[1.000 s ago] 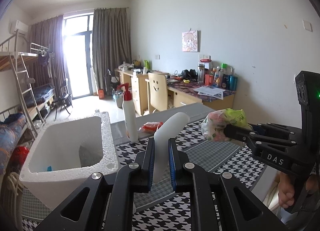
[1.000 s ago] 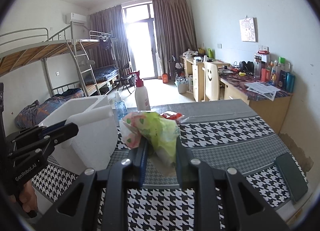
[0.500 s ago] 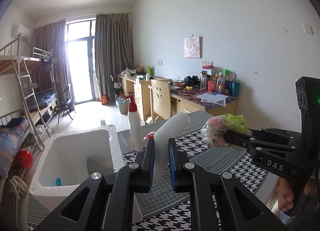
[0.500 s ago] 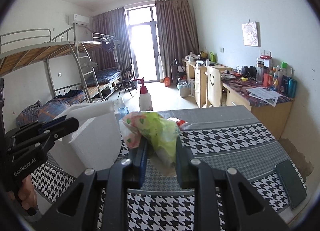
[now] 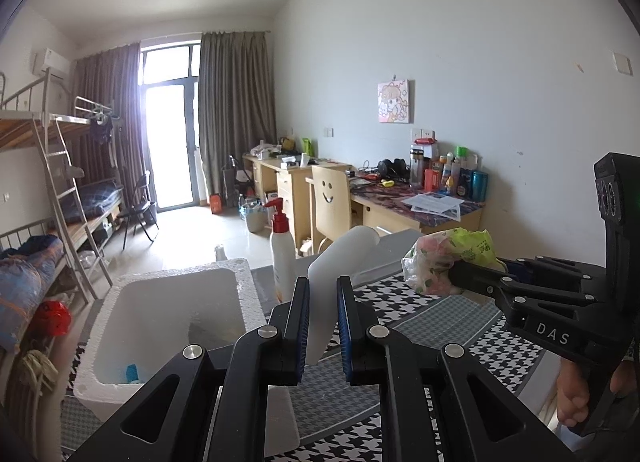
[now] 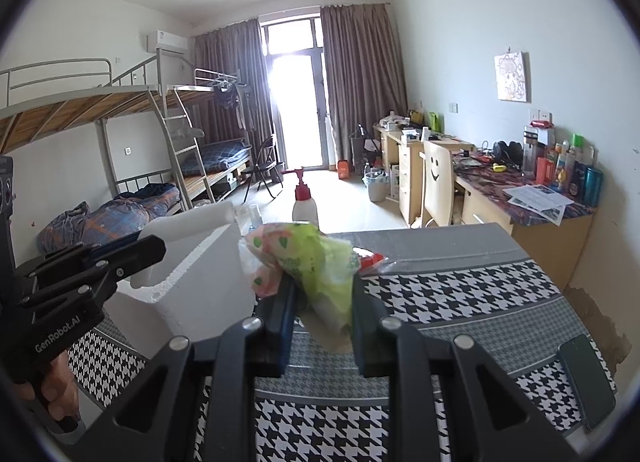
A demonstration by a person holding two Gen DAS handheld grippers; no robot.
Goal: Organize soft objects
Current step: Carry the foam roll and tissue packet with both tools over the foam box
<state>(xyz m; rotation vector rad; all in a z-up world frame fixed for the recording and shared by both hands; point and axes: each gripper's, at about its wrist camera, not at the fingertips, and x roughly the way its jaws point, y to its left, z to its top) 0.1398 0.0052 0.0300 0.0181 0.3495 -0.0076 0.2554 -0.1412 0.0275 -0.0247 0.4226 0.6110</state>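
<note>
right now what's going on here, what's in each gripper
A person is holding a gripper in each hand above a table with a houndstooth cloth. The left gripper is shut on a white foam piece, held up just right of the open white foam box. The right gripper is shut on a crumpled green and pink plastic bag, also off the table. Neither is in the box yet. A white pump bottle stands behind the box.
</note>
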